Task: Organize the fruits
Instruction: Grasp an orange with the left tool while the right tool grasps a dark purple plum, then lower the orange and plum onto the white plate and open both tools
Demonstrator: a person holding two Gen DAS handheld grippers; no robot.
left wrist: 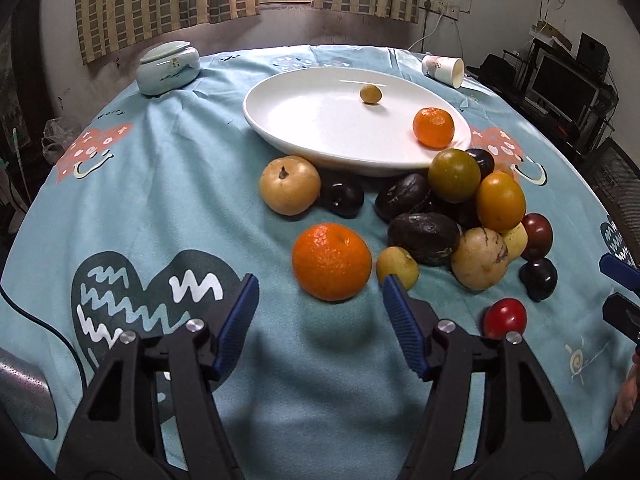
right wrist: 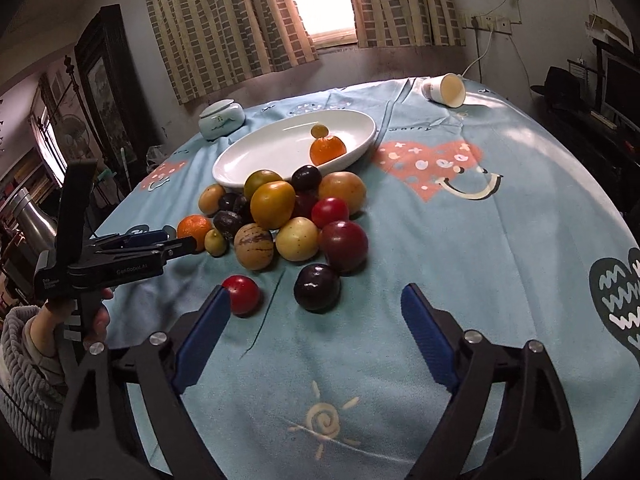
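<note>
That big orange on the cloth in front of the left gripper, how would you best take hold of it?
Grip the orange across its widest middle, one pad on each side. It is round and sits alone on the tablecloth, with clear cloth to its left and only a small yellow fruit close on its right. The open left gripper already faces it, so probably come straight in from the near side.

right gripper (left wrist: 620,292): cut off by the left wrist view's right edge
white oval ceramic plate (right wrist: 240,160): near rim hidden behind piled fruit
</note>
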